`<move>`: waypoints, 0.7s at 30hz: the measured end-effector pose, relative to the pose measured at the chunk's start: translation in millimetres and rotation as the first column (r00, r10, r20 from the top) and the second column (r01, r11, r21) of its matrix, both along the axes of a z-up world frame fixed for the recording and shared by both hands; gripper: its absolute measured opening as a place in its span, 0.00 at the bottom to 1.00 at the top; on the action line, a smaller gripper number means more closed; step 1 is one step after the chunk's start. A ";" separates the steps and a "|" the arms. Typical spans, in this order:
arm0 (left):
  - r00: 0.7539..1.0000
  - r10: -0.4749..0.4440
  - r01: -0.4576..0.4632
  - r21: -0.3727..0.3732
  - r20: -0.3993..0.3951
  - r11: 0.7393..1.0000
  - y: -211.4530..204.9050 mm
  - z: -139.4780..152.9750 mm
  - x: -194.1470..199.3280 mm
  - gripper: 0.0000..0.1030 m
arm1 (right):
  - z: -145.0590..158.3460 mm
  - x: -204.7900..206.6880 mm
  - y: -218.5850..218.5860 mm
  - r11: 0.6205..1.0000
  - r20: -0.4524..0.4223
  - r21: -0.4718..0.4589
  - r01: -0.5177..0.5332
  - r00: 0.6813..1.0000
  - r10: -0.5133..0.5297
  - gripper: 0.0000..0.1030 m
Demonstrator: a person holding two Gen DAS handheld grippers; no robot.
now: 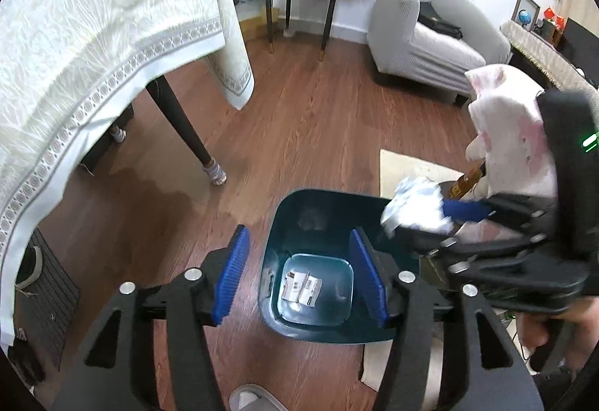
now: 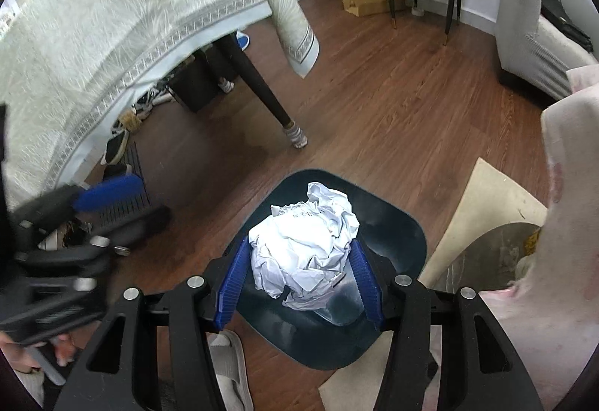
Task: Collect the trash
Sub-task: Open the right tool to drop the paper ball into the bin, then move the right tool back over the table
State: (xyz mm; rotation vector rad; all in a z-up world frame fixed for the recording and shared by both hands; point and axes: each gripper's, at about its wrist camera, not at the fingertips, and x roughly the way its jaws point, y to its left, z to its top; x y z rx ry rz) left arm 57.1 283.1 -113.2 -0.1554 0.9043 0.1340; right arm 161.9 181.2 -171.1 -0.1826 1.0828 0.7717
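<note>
Right gripper (image 2: 299, 280) clamped on crumpled white paper ball (image 2: 303, 253), creased, faint print, bulging forward past the blue ribbed pads (image 2: 232, 283). Ball sits over the open dark teal bin (image 2: 404, 235), just inside its rim. Left gripper (image 1: 299, 276) spread wide, nothing between the fingers, bin mouth straight ahead; two small printed cards (image 1: 302, 286) flat on bin floor. Wood floor (image 1: 318, 133) open beyond; draped tablecloth (image 1: 93, 36) left.

Bright even indoor light, soft shadow under the table, strong fisheye bending, black corners, slight edge blur
</note>
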 end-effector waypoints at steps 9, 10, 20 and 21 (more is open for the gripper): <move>0.995 0.009 -0.006 -0.025 0.097 1.000 -2.4 35.1 -10.6 0.55 | -36.9 -1.5 13.5 0.997 -0.046 -0.078 -0.018 0.999 0.014 0.55; 0.994 0.012 -0.009 -0.025 0.108 1.000 -1.8 40.5 -10.6 0.54 | -40.9 -3.2 15.0 0.995 -0.046 -0.093 -0.027 0.999 0.023 0.55; 0.983 0.020 -0.013 -0.037 0.183 0.999 -1.2 69.8 -14.7 0.42 | -46.7 -11.0 18.5 0.993 -0.030 -0.114 -0.039 0.999 0.036 0.72; 0.983 0.019 -0.013 -0.034 0.180 0.999 -1.8 69.1 -14.2 0.41 | -45.3 -11.7 18.5 0.993 -0.030 -0.112 -0.042 0.999 0.039 0.72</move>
